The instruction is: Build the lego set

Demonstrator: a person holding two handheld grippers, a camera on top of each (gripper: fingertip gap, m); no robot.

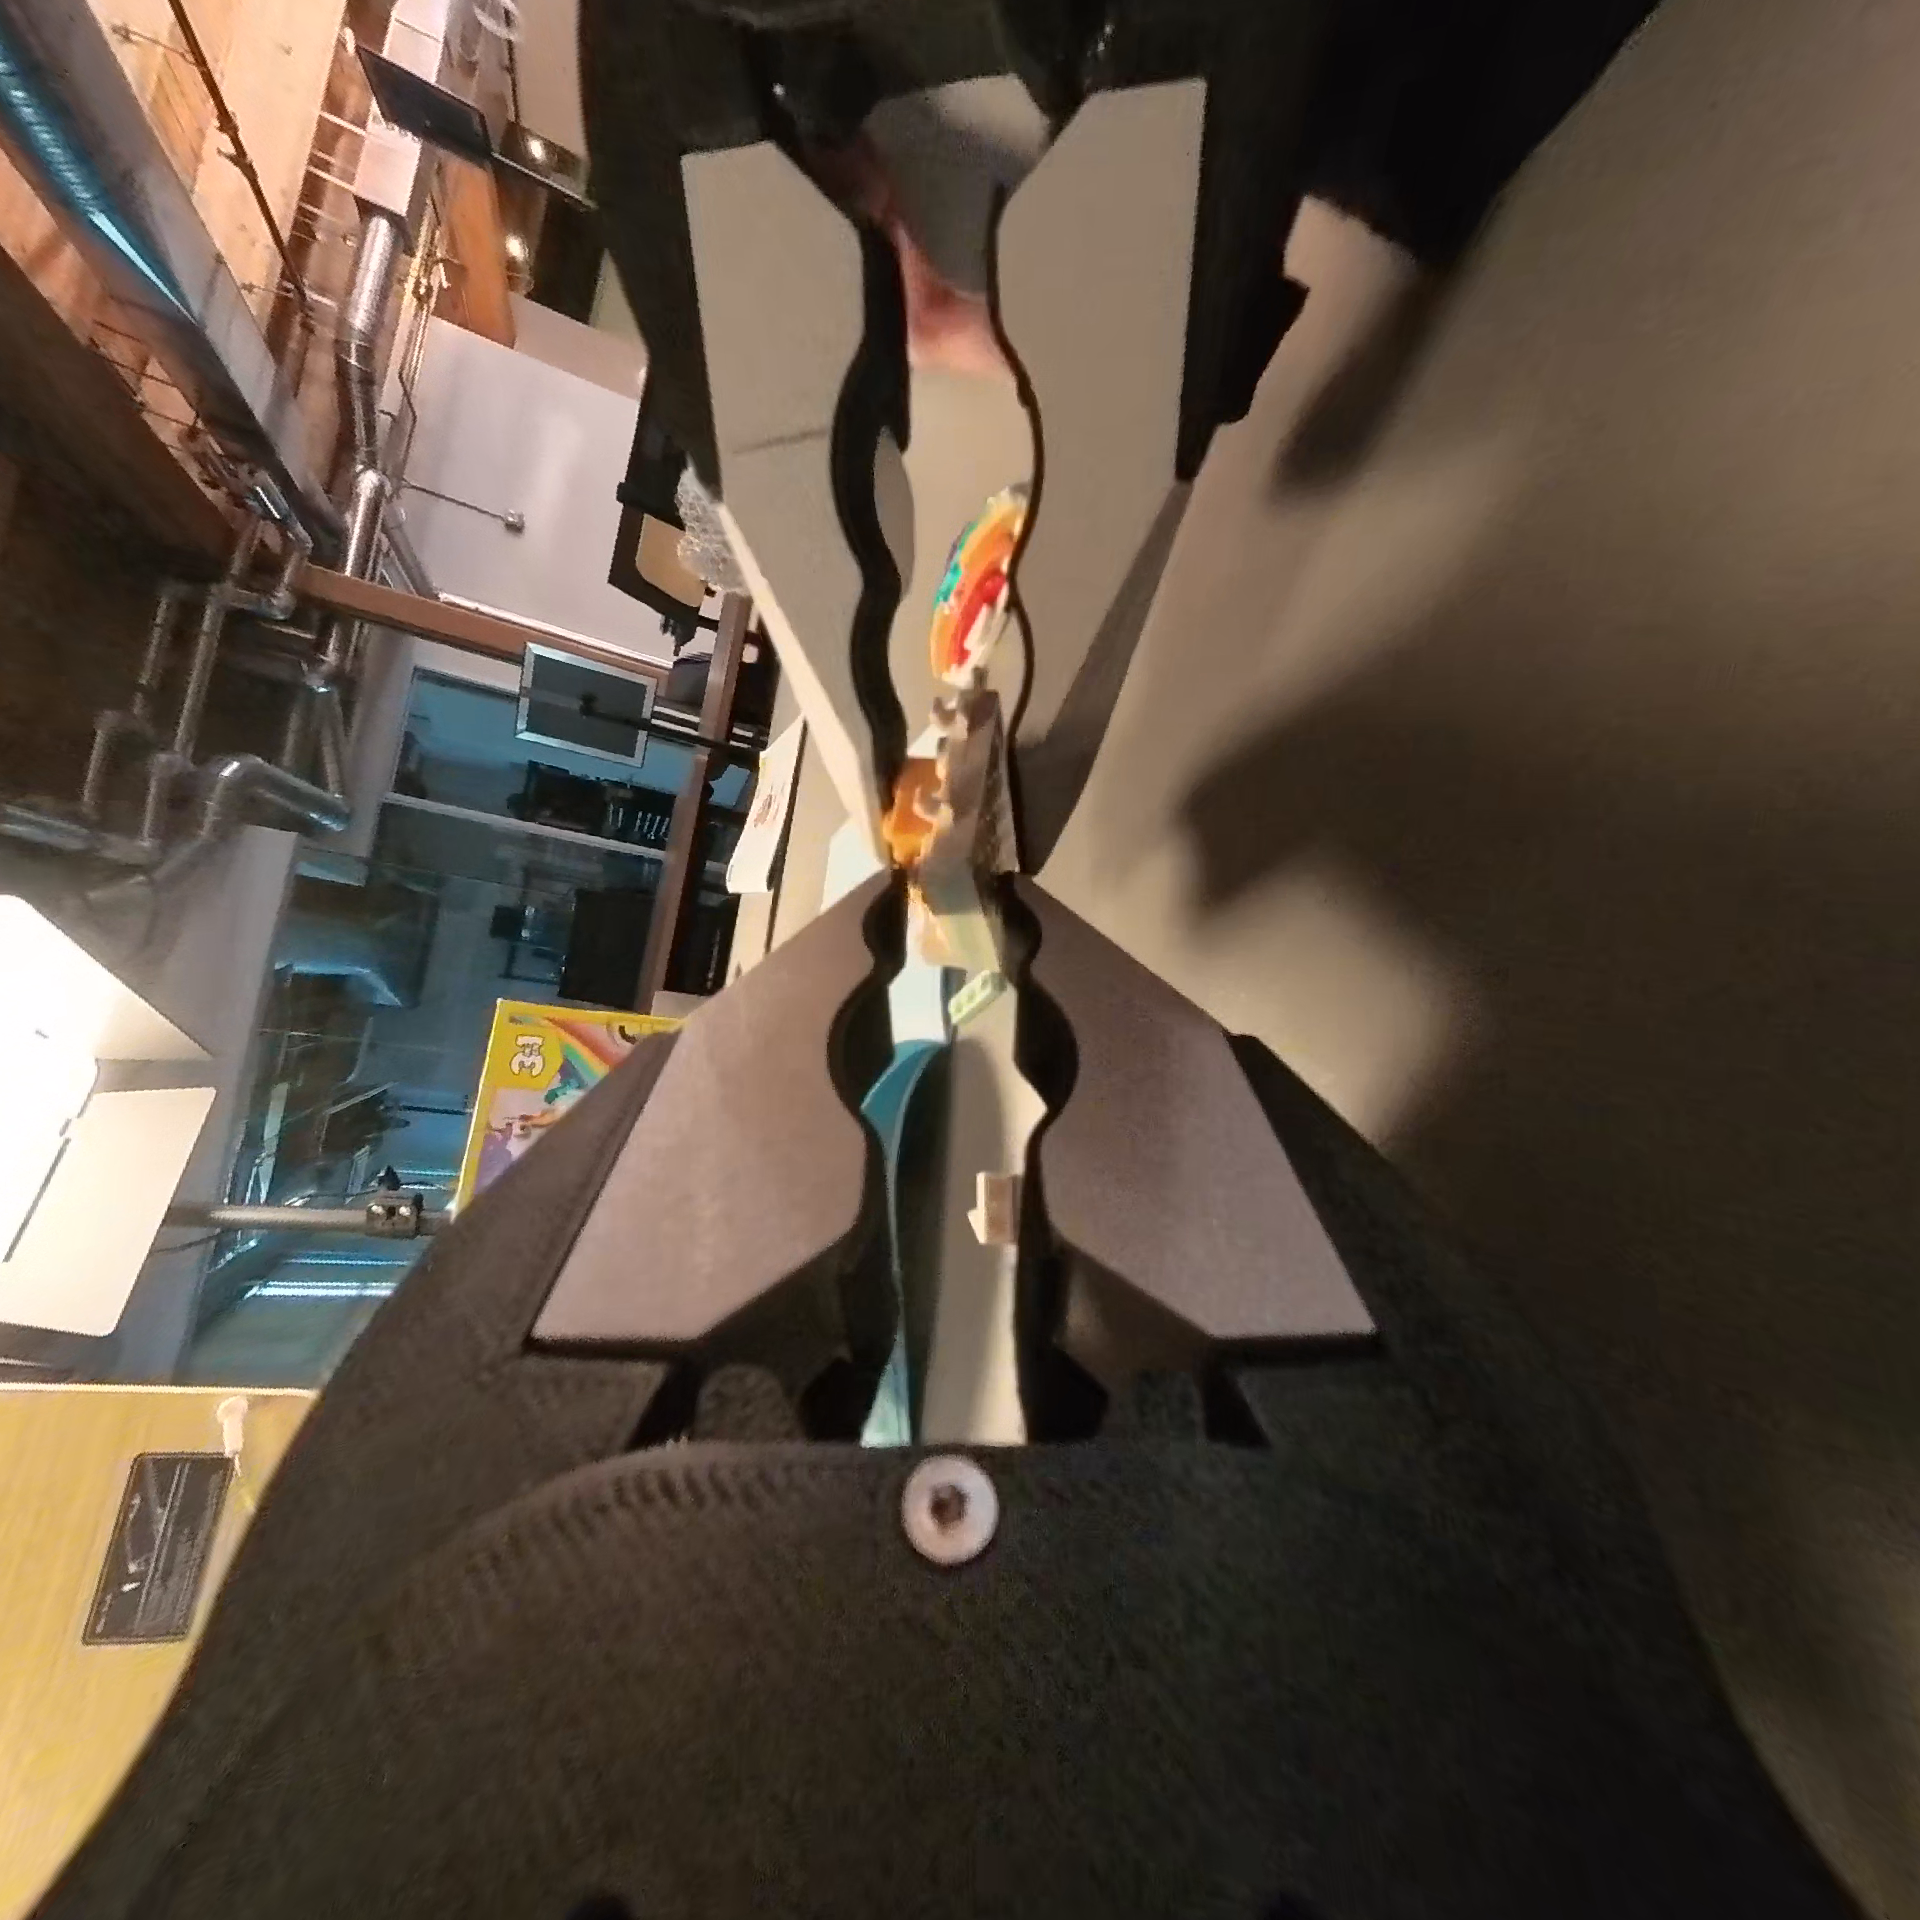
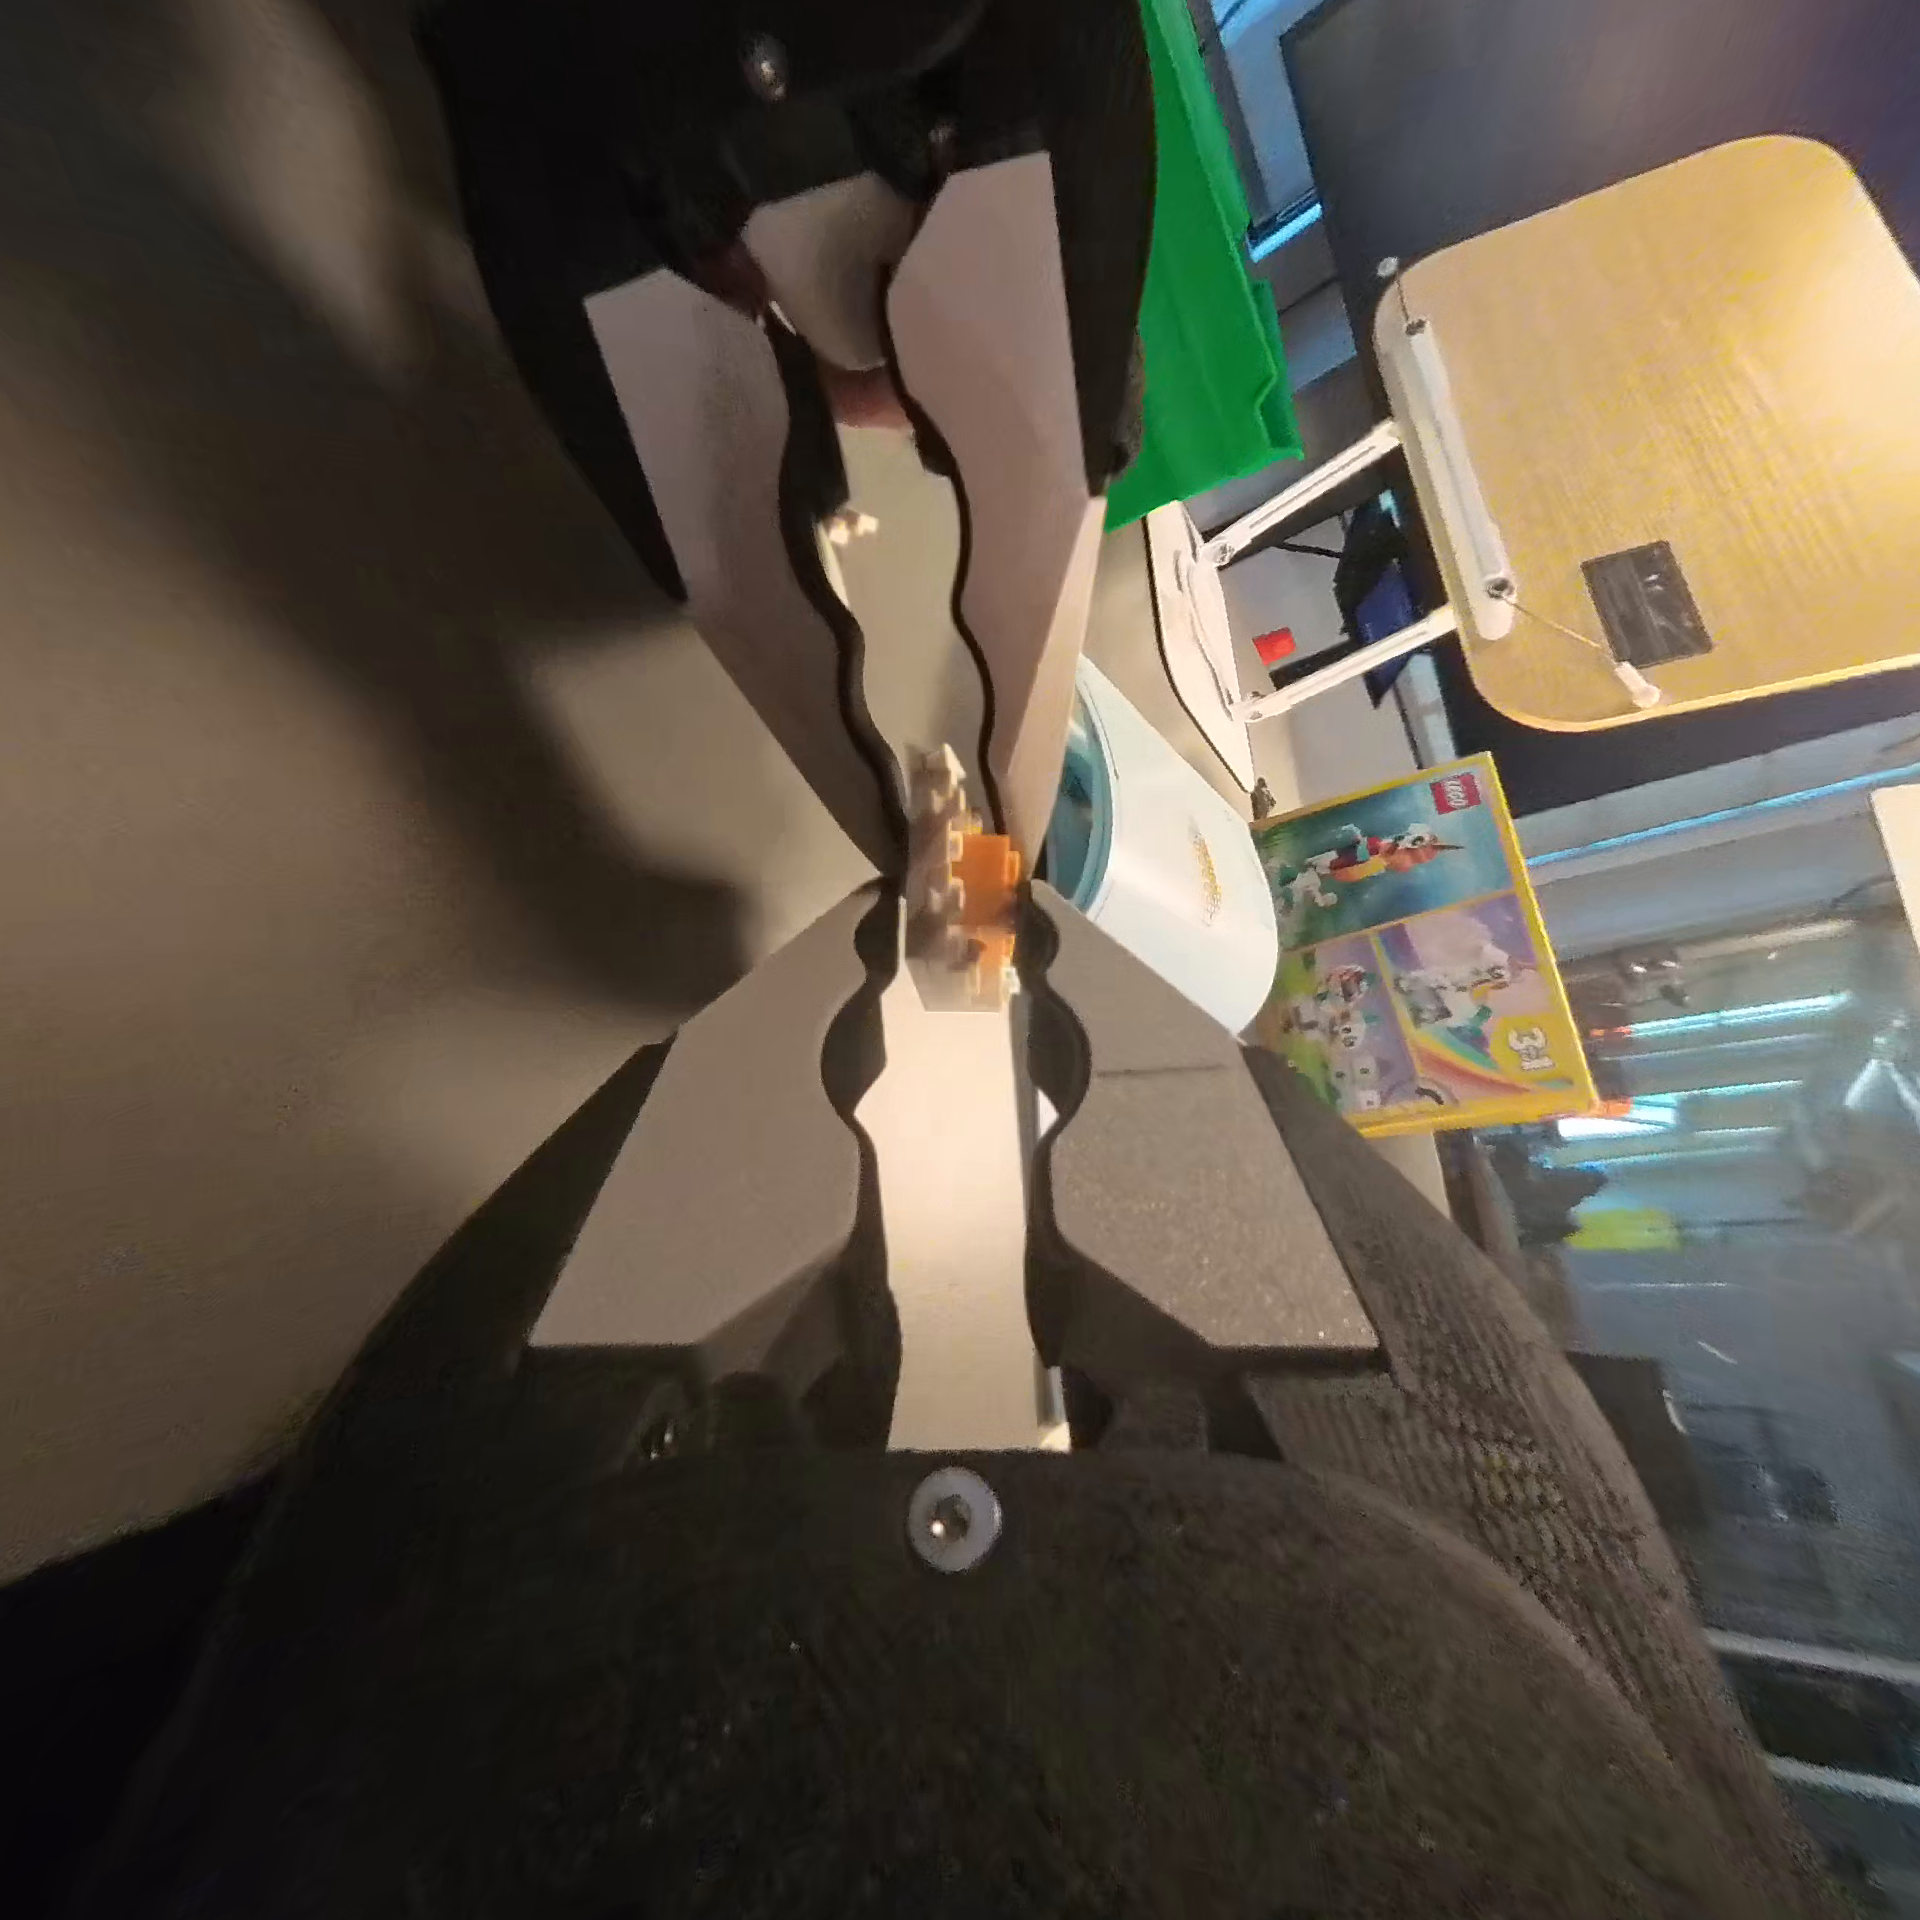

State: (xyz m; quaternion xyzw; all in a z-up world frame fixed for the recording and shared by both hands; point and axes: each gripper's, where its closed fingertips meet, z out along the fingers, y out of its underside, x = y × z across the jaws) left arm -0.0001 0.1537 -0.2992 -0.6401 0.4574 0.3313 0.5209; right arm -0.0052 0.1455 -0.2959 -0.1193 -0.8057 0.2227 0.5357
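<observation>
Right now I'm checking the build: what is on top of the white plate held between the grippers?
An orange brick sits on the studded white plate, beside the bare studs. Both grippers' fingertips cover its ends, so how firmly it is pressed on cannot be seen.

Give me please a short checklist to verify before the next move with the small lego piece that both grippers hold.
1. Left gripper shut on the small white and orange lego assembly: ok.
2. Right gripper shut on the same assembly: ok, its fingertips meet the other gripper's at the bricks.
3. Orange brick fully pressed onto the white bricks: cannot tell, the fingers cover the joint.
4. Assembly lifted off the table: cannot tell.
5. Loose white brick out of the path: ok, it lies apart from the assembly.
6. Yellow lego box out of the way: ok, it stands behind.
</observation>
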